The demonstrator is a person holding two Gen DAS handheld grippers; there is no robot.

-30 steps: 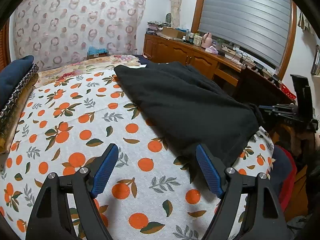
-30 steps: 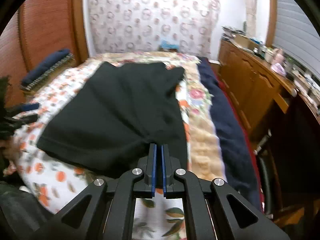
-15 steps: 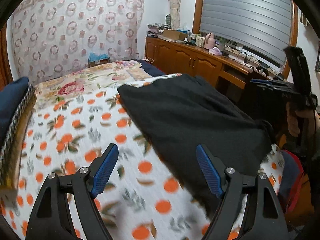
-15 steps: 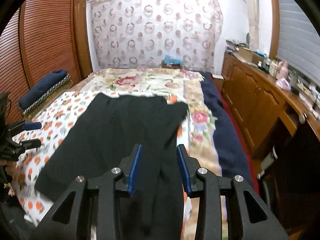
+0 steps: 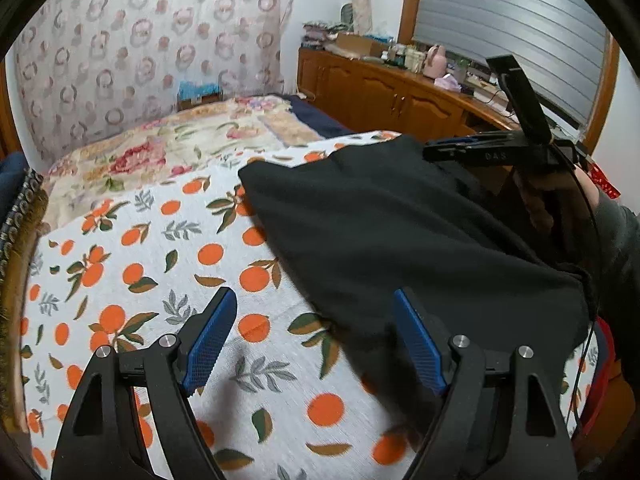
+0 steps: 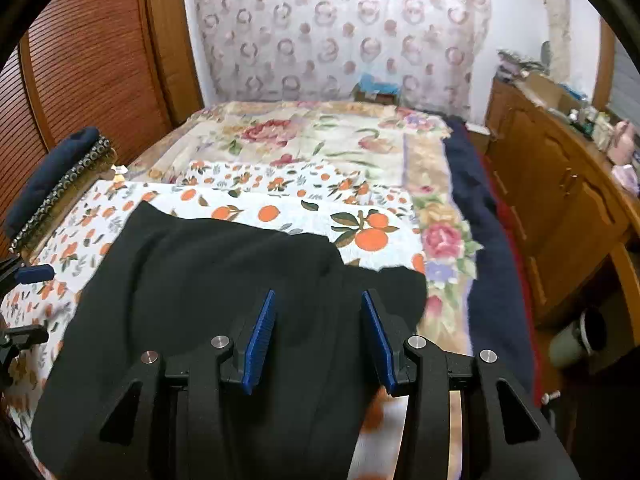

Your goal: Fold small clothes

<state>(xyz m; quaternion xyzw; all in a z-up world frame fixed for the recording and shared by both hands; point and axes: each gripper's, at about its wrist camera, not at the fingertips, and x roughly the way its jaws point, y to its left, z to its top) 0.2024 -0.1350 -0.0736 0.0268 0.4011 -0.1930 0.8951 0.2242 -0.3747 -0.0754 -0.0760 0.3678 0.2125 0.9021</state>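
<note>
A black garment [image 5: 400, 232] lies spread on the orange-print sheet [image 5: 140, 248] of the bed; it also shows in the right wrist view [image 6: 208, 280]. My left gripper [image 5: 316, 320] is open and empty, hovering over the garment's near left edge. My right gripper [image 6: 318, 320] is open and empty, just above the garment's right side. The right gripper also shows in the left wrist view [image 5: 452, 148], held by a hand above the garment's far right edge. The left gripper's blue fingertips [image 6: 34, 274] show at the left edge of the right wrist view.
A floral quilt [image 6: 304, 140] covers the far bed. A folded navy blanket stack [image 6: 52, 176] lies at the left edge. A navy cover [image 6: 492, 260] hangs along the bed's right side. A wooden cabinet [image 6: 560, 200] with clutter stands right. A mug [image 6: 576, 338] sits low on the right.
My right gripper has opened, let go of the garment and lifted back. The garment now lies flatter, nearer the bed's foot. My left gripper stayed open and shifted toward the garment.
</note>
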